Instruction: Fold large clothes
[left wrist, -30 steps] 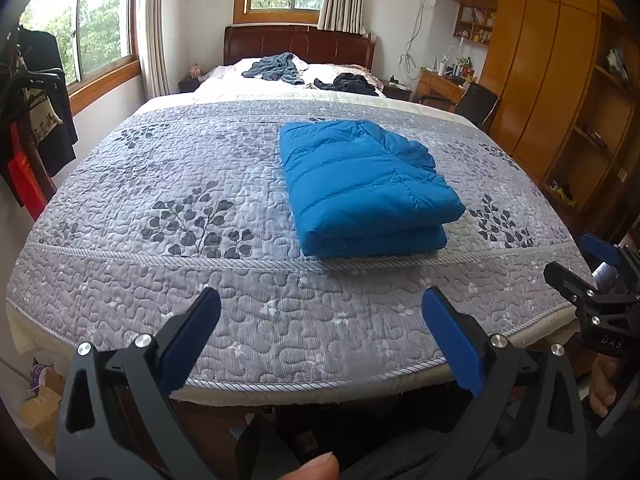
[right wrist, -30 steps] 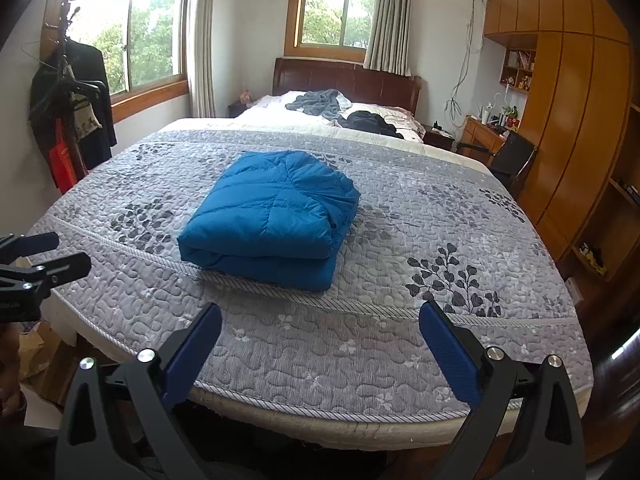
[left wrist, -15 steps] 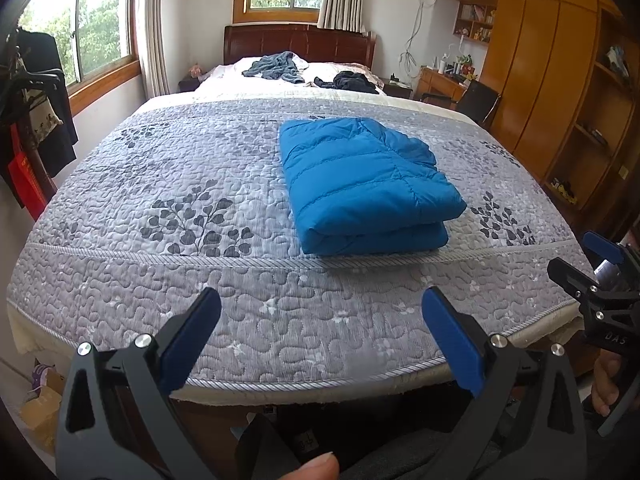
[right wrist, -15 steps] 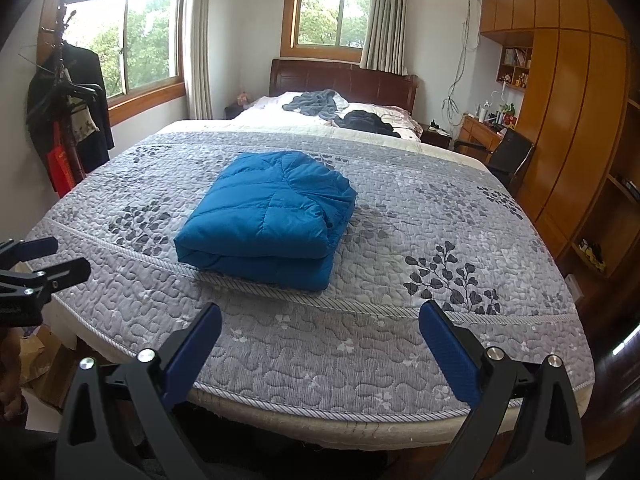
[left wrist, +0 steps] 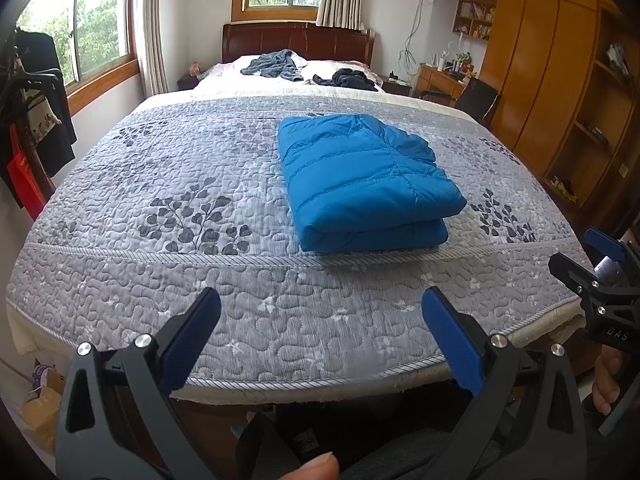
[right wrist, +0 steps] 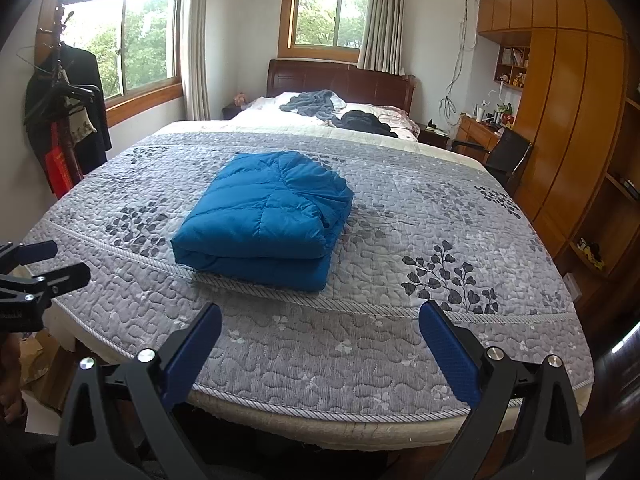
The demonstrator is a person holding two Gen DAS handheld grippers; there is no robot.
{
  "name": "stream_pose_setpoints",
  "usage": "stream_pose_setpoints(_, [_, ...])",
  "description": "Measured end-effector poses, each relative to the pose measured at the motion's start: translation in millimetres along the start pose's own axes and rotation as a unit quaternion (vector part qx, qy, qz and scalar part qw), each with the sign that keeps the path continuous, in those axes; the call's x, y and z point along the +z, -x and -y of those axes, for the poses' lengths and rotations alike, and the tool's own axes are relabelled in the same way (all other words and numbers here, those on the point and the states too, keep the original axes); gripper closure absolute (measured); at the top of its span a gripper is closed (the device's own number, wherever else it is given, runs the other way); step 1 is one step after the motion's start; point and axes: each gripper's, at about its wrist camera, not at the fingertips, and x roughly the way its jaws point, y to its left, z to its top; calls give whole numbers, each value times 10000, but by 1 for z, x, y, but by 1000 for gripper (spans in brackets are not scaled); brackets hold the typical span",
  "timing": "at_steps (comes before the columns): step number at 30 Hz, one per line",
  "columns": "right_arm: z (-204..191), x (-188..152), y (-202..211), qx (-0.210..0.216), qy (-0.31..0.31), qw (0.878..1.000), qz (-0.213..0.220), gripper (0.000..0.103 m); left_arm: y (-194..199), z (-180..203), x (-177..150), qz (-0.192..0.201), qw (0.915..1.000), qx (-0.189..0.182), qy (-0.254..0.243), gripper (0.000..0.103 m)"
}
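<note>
On a grey quilted bedspread (left wrist: 208,184) with dark leaf prints lies a blue puffer jacket (left wrist: 360,176), folded into a thick rectangle, at about one o'clock from the left gripper (left wrist: 320,336) and eleven o'clock from the right gripper (right wrist: 320,340). Both grippers hover off the foot of the bed, fingers spread wide, holding nothing, well apart from the jacket. Dark clothes (right wrist: 316,104) lie heaped near the headboard at twelve o'clock.

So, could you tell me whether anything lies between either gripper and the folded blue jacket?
Nothing visible does. Only bare grey quilted bedspread lies between the open left gripper, the open right gripper and the folded blue puffer jacket.
</note>
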Motion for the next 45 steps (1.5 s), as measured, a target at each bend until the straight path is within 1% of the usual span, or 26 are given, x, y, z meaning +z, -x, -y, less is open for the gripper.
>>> stream_pose_setpoints(45, [1, -1, 0, -14, -25, 10000, -10, 4, -5, 2, -2, -46, 10000, -13, -28, 3])
